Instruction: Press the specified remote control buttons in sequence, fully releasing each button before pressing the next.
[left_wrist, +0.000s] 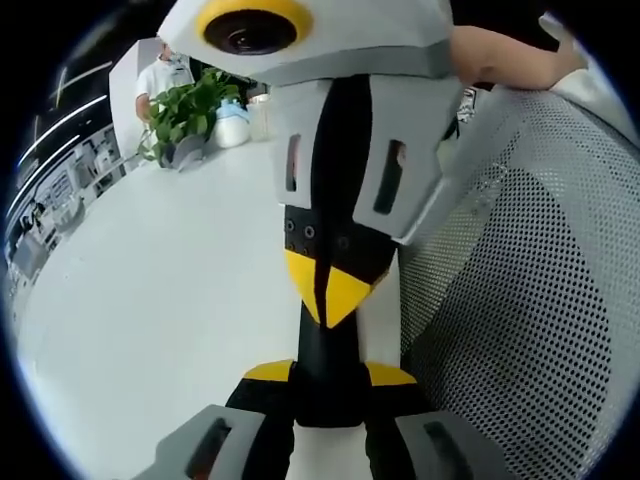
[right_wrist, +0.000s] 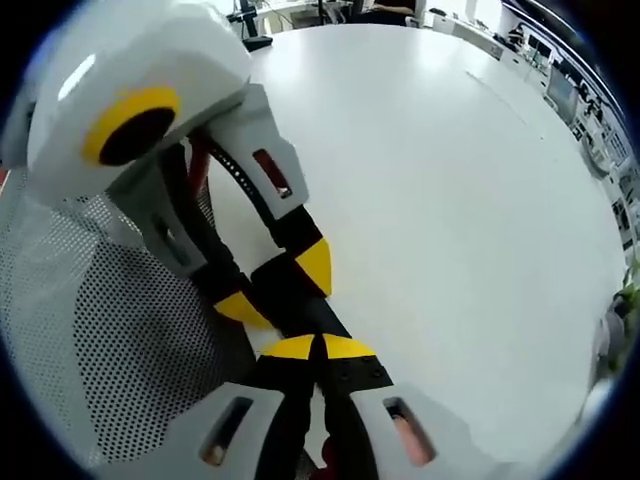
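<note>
White tabletop (left_wrist: 150, 300) spreads wide across both views, smooth and bare where it shows, with an office behind it: desks and screens line the far edge in the right gripper view. In the left gripper view a green potted plant (left_wrist: 185, 110) stands at the far end of the table, with a pale jug-like container (left_wrist: 232, 125) just beside it and a person in a white shirt (left_wrist: 165, 75) behind them. A grey mesh chair back (left_wrist: 540, 300) rises along the table edge on that view's right side, and a bare forearm (left_wrist: 500, 55) crosses above it.

Both tools meet tip to tip over the table. In the left gripper view the left gripper (left_wrist: 330, 375) rises from the bottom with its yellow-tipped jaws pressed close together, nothing between them, while the right gripper (left_wrist: 330, 290) comes down from the top with its own yellow tips drawn to a point and touching the left pair. The right gripper view shows the same meeting from the other side, with the right gripper's jaws closed at the bottom and the left one reaching in from the upper left, the mesh chair beneath it. Neither claw holds anything.

I cannot tell where the remote control lies.
</note>
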